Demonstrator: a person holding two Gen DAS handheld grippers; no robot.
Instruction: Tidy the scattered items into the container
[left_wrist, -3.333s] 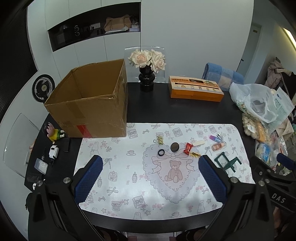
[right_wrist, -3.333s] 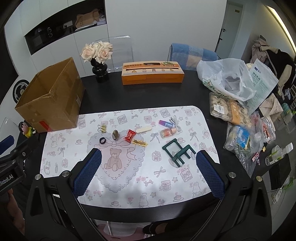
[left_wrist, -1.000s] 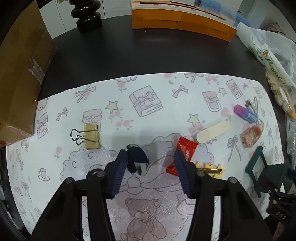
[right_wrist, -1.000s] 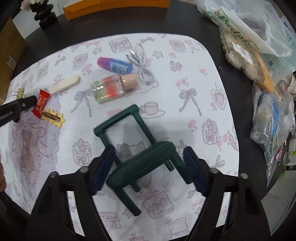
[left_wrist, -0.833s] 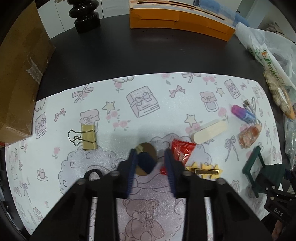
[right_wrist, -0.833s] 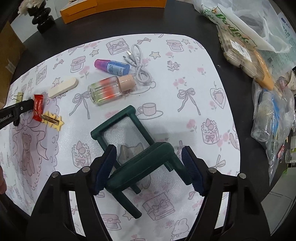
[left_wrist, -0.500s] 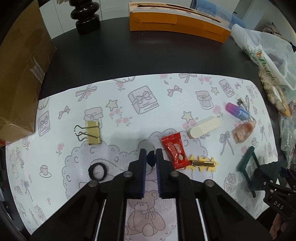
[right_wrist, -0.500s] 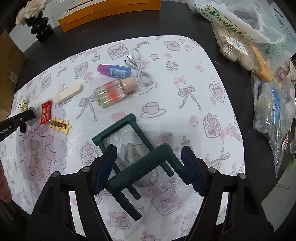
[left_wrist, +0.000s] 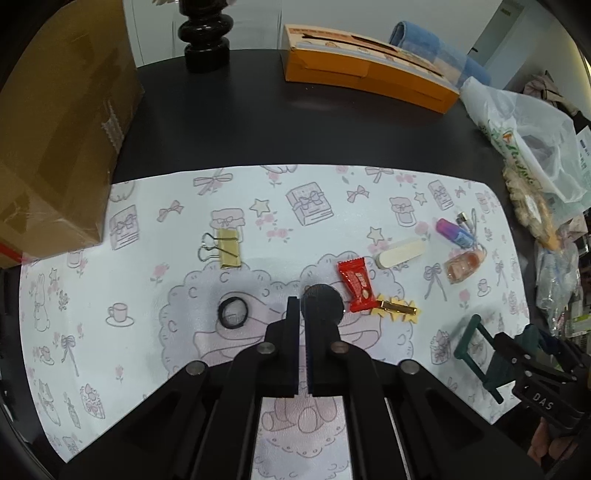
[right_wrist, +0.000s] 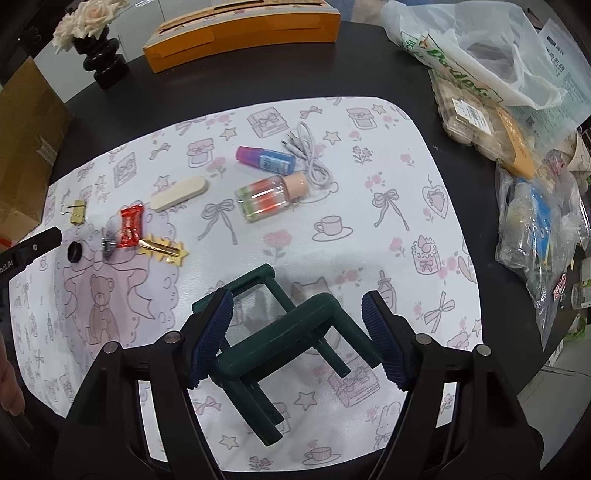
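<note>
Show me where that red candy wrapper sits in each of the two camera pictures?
Left wrist view: red candy wrapper lies just right of centre, beside the left gripper.
Right wrist view: it lies at far left.
Shared landmark: the gold star hair clip touching its lower end.

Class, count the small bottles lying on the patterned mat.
2. A purple-capped blue bottle lies beside the white cable; a clear bottle with a peach cap lies just below it. None seems hidden.
</note>
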